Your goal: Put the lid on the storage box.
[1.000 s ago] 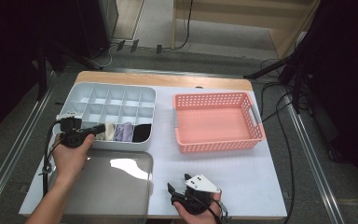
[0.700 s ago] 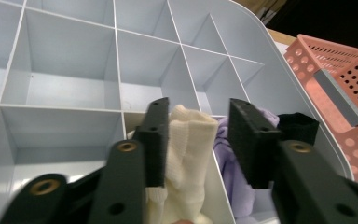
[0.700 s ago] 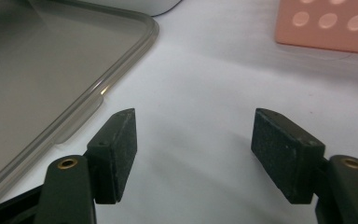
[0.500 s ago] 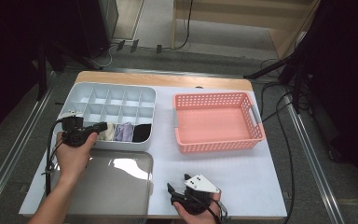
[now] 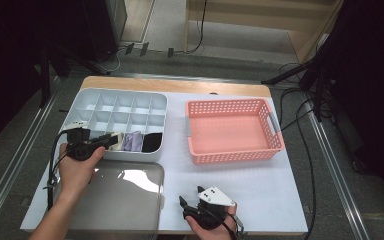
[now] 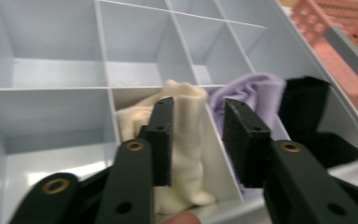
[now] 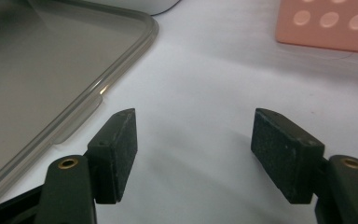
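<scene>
Since a sec ago my left gripper [image 6: 198,140] has barely shifted, but its jaws have just been opening: they were pinched shut, now they stand apart w/ the cream sock [image 6: 182,140] between them, pads no longer pressing it. So released, sock dropped where I wanted it. My right gripper [image 7: 193,154] hasn't moved at all.

Cream sock sits in the front row of the grey divider box [image 5: 87,100], in the compartment just left of the lilac cloth [image 6: 256,100], which has the black cloth [image 6: 307,105] on its far side. Sock stands half upright, rolled top poking above the divider wall (not fully tucked, imo). One item per cell along that front row, rest of the cells bare, so it reads as sorting small clothes into cells left to right.

Left gripper in the high view [image 5: 105,141] lies low over the box's near edge, pointing in at that row; angle makes sense for a drop straight into a narrow cell w/o catching the walls.

Right gripper [image 5: 192,202] rests at the table's near edge, jaws wide, nothing between them, just white tabletop. Parked clear so it doesn't block the left. Clear lid [image 5: 117,195] lies flat just in front of the box, off to let me reach in. Pink basket [image 5: 230,132] sits to the right, apart from the box, looks bare inside.
</scene>
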Tool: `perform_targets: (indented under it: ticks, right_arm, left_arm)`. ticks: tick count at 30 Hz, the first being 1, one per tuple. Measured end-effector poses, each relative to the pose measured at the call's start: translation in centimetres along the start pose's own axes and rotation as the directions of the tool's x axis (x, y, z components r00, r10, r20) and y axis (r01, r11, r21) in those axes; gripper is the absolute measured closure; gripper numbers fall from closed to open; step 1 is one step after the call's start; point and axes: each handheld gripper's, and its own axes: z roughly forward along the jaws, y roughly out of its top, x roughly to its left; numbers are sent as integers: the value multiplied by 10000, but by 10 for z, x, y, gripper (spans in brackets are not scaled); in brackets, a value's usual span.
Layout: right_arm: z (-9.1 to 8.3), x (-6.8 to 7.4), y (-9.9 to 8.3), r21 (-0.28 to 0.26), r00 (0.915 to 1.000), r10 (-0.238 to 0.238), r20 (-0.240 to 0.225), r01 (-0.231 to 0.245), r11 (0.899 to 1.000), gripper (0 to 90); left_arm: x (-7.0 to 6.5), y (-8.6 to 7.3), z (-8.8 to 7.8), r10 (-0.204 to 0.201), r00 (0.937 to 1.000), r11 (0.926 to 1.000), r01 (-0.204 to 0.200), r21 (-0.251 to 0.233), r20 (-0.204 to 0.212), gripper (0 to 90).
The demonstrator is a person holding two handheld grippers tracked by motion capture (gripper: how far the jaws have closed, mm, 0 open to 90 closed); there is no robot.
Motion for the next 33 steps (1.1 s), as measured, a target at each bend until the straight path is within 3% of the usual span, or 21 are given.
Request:
perform_targets:
  ticks: [4, 6, 8, 12, 16, 20, 28, 33]
  right_arm:
    - [1, 0, 0, -14, 10000, -22, 32, 22, 10000, 325]
    - [1, 0, 0, -44, 10000, -14, 14, 15, 10000, 325]
    - [0, 0, 0, -65, 10000, -1, -2, 1, 10000, 323]
    - [1, -1, 0, -18, 10000, 60, -19, -60, 10000, 323]
    - [1, -1, 1, 20, 10000, 6, -57, -5, 10000, 322]
    - [1, -1, 1, 31, 10000, -37, -42, 37, 10000, 318]
    - [1, 0, 0, 16, 10000, -13, -15, 13, 10000, 313]
    - [0, 0, 0, -57, 10000, -57, 6, 57, 10000, 313]
  left_arm:
    - [1, -3, -16, -57, 9995, 9961, 86, -879, 324, 466]
    - [1, -5, -22, 96, 9989, 9932, -43, -1166, 454, 416]
    - [-1, -8, -27, 415, 9986, 9890, -363, -1435, 332, 363]
    - [-4, -16, -40, 385, 9991, 9790, -341, -2007, 182, 310]
    - [-7, -26, -52, 341, 9993, 9804, -360, -1939, -132, 266]
    - [-8, -35, -61, 593, 9977, 9794, -642, -1914, -317, 190]
    - [-6, -54, -76, 976, 9951, 9760, -992, -1937, -179, 117]
    - [0, -70, -82, 842, 9962, 9804, -871, -1769, -239, 108]
